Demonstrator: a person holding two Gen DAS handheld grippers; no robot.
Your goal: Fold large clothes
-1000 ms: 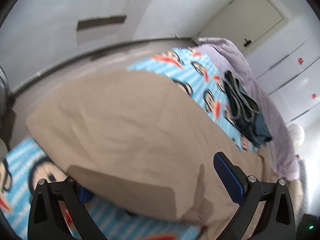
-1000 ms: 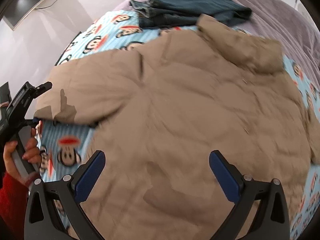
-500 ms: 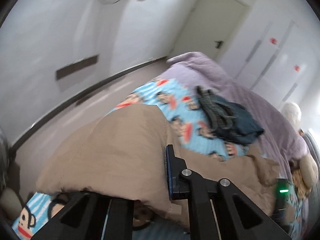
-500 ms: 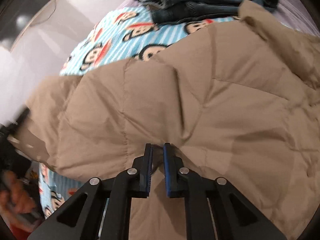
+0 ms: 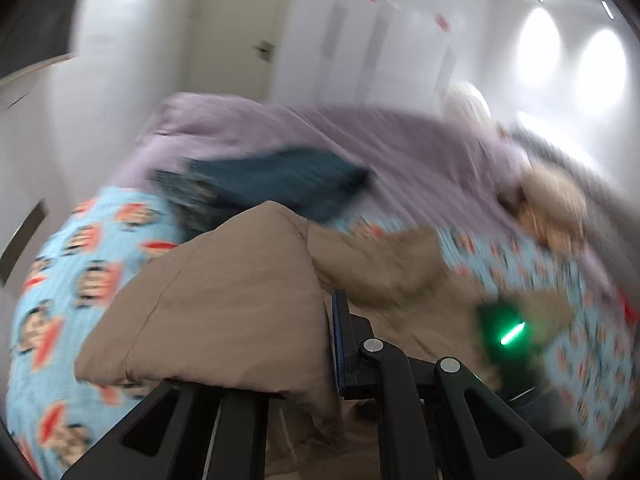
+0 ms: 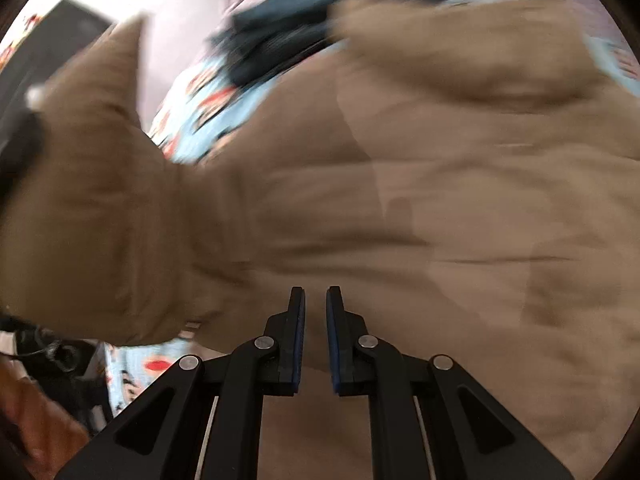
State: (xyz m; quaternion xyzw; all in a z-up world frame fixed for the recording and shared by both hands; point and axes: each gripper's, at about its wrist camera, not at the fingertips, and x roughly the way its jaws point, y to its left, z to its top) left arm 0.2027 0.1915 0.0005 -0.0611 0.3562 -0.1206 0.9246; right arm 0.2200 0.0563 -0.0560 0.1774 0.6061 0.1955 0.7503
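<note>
**Tan padded jacket on bed: handling and grip notes**

Located: tan padded jacket (image 6: pixel 440 200) spread across cartoon-print blanket (image 5: pixel 80 260) on the bed, one side raised off the surface.

Left gripper (image 5: pixel 328 344): fingers closed on the jacket's edge, fabric draped over and hiding the near finger; only the blue-padded one (image 5: pixel 338 344) visible. Lifted flap (image 5: pixel 224 300) hanging as a thick slab with a rounded fold. Right gripper (image 6: pixel 315 336): fingers drawn nearly together, narrow slot between pads; jacket fabric apparently pinched low in the slot, blur preventing certainty.

Material: smooth, matte woven shell, stitched into quilted panels, lofty fill. Soft, not fragile, compressible. Judged light for its bulk yet springy; folds likely to puff back open unless pressed. Shell possibly slick against rubber pads, so a thin pinch could slide.

Grip advice: take hold at hems, seams or cuff, where layers are firmest, rather than mid-panel. Two spaced holds along one edge to keep the fold line straight.

Nearby: dark blue jeans (image 5: pixel 280 180) lying beyond the jacket, on lilac bedspread (image 5: pixel 400 148). Plush toy (image 5: pixel 556 200) at the far side, blurred.
</note>
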